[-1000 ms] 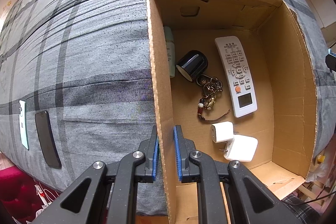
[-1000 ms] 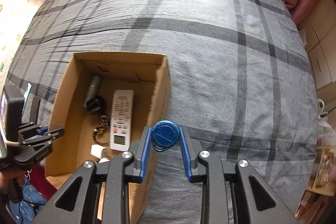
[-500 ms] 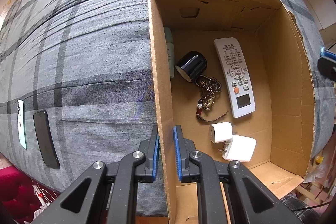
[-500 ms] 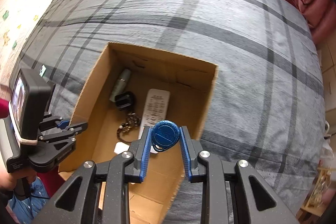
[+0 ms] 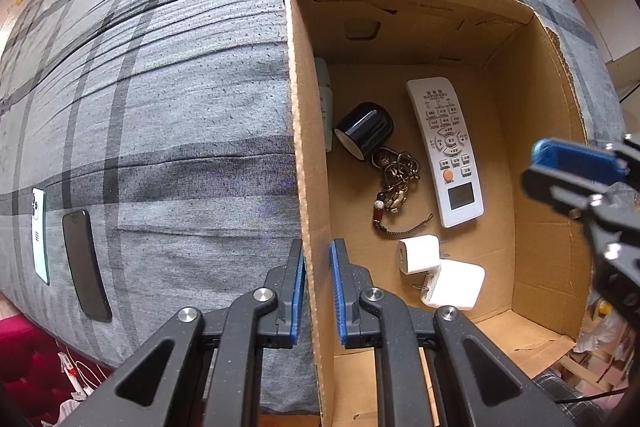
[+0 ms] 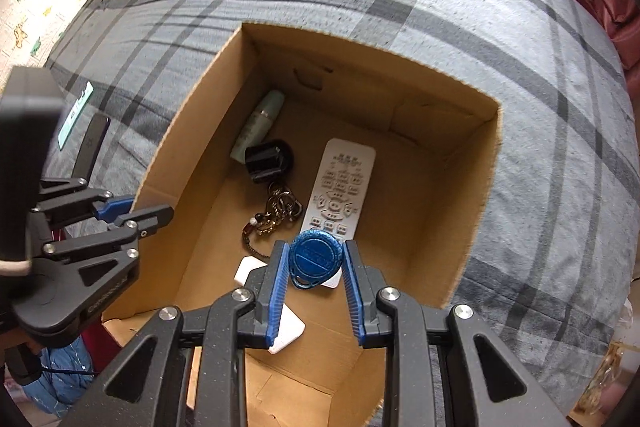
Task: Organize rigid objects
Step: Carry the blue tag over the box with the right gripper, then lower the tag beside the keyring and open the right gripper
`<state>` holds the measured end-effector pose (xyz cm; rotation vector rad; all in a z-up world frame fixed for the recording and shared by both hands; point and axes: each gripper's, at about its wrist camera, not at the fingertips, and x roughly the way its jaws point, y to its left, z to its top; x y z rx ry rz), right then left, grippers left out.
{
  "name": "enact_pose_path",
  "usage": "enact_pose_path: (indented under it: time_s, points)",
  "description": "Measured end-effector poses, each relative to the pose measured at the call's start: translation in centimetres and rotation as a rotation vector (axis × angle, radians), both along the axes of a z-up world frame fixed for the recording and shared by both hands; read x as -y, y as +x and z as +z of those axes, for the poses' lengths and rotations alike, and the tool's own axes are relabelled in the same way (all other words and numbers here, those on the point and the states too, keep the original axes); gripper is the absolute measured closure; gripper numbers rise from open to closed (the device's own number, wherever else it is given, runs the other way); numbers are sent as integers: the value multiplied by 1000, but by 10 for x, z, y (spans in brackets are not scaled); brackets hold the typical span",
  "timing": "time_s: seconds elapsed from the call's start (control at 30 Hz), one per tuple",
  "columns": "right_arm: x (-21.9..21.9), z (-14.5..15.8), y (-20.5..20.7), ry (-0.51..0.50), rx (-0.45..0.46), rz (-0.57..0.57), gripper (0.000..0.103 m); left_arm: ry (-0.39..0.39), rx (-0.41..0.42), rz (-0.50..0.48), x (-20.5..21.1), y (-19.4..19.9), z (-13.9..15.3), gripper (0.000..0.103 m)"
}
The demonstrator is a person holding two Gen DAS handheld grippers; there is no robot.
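With the right tongs [image 6: 314, 269] clamped on the blue key fob [image 6: 315, 258] above the cardboard box [image 6: 476, 195], and the left tongs [image 5: 317, 281] pinching its side wall, releasing too high could bounce the fob off the remote control [image 6: 340, 191].

A round blue key fob [image 6: 315, 258] is held upright above the open cardboard box [image 6: 476, 187], over the white remote [image 6: 340, 193].

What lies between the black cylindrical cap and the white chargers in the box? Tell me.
A bunch of brass keyrings with a beaded chain lies between the black cylindrical cap and the white chargers, clearest in the left wrist view.
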<state>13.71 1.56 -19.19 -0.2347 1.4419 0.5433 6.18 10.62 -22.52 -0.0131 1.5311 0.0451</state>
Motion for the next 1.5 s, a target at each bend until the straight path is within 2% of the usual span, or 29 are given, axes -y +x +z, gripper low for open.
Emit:
enact_pose_path:
  time_s: [0.47,0.83,1.03,1.17,1.33,1.5]
  points:
    - [-16,-48,-1,-29,-56,3,75,-8,11,4,-1,-2,1,90]
    - [-21,-66,-3,-41,-81,-12,75,-4,12,-3,0,-2,2,90]
    - [-18,-63,1,-15,-89,-29,73,0,12,-6,0,-2,2,90]
    - [-19,-57,2,18,-94,-33,57,3,13,-8,0,-2,2,90]
    - [-19,-41,3,19,-63,-35,50,4,13,-8,0,-2,2,90]
    - [-12,-25,6,16,-34,-56,48,8,15,-8,0,-3,2,90]
